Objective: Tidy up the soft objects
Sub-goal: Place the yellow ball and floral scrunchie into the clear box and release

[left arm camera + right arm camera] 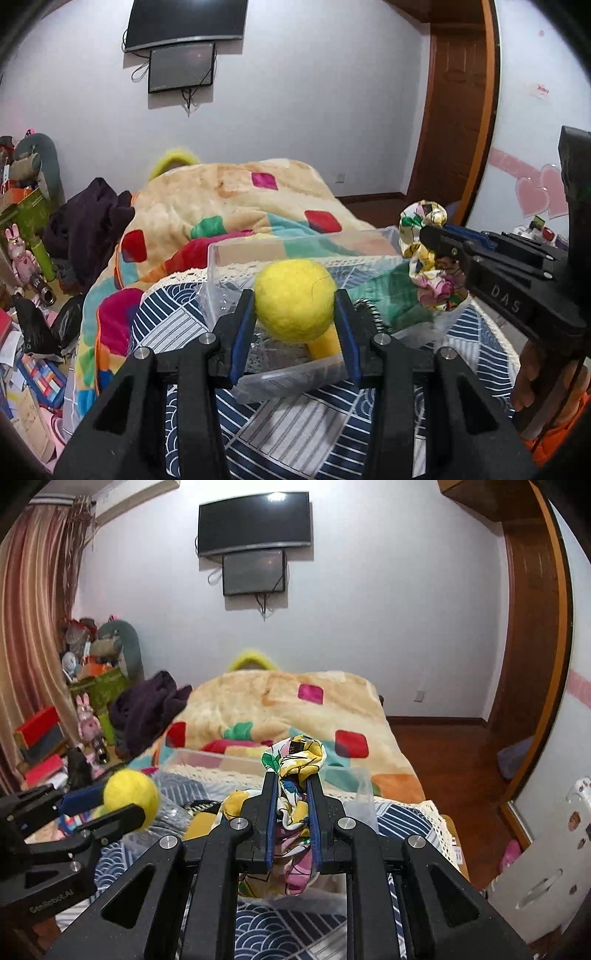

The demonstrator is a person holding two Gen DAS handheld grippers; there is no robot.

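My left gripper [295,302] is shut on a yellow felt ball toy [293,299] with a yellow stalk below it, held over a clear plastic box [258,384] on a blue and white patterned cloth. My right gripper [293,786] is shut on a floral cloth [295,760] in white, yellow, green and pink, and holds it above the same box [364,790]. In the left wrist view the right gripper [428,236] and floral cloth [424,218] are over the box's right side. In the right wrist view the left gripper [107,808] and ball [129,794] are at the left.
A green fabric [391,295] lies in the box. Behind it is a bed with a patchwork blanket [229,206] and a dark garment [85,221]. Toys and boxes clutter the floor at the left [26,258]. A wooden door [458,110] stands at the right.
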